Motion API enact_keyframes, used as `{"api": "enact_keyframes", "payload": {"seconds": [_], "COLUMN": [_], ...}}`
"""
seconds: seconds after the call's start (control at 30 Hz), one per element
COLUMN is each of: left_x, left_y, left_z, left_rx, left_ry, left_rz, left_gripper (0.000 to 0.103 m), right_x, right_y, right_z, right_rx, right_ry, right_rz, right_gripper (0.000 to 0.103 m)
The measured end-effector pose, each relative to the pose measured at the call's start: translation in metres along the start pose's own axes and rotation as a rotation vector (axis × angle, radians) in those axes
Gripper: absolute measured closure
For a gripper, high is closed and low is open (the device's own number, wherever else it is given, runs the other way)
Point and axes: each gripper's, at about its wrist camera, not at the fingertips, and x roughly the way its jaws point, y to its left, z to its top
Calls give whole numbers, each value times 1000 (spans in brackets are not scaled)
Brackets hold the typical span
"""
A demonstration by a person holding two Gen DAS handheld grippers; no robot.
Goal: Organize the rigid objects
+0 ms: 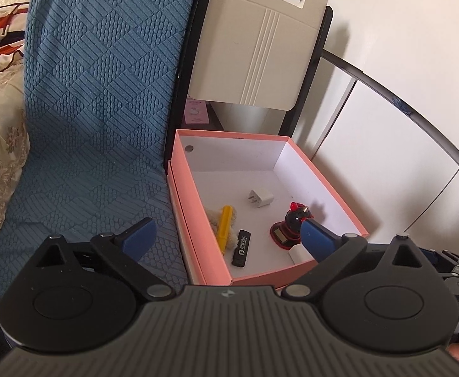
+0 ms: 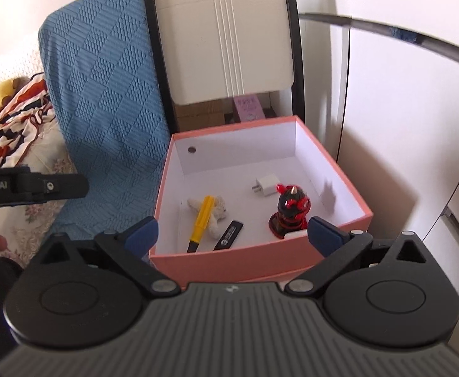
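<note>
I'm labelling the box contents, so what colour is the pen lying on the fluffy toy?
Yellow, with a black tip: the pen shows best in the right wrist view.

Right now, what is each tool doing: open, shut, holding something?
Left tool: open, holding nothing.
Right tool: open, holding nothing.

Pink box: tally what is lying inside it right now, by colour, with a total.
Inside the pink cardboard box:
White: 2, a wall charger plug and a small white block partly hidden at the near wall
Yellow: 1, a plastic pen
Black: 1, a flat USB stick
Black and red: 1, a toy figure
Cream: 1, a small plush toy under the pen
Total: 6
</note>
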Motion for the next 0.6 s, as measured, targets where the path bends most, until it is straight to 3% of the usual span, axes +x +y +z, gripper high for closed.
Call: {"api": "enact_keyframes", "payload": {"seconds": [0.6], "left_x": [2], "left_y": [4], "left_z": [-2], "left_rx": [-36], "left_ry": [8], "left_rz": [0], "left_gripper": [3], "right_x": [3], "right_y": [5], "right_z": [-5], "right_rx": [5], "right_ry": [18], "right_rz": [-14], "right_gripper": [0]}}
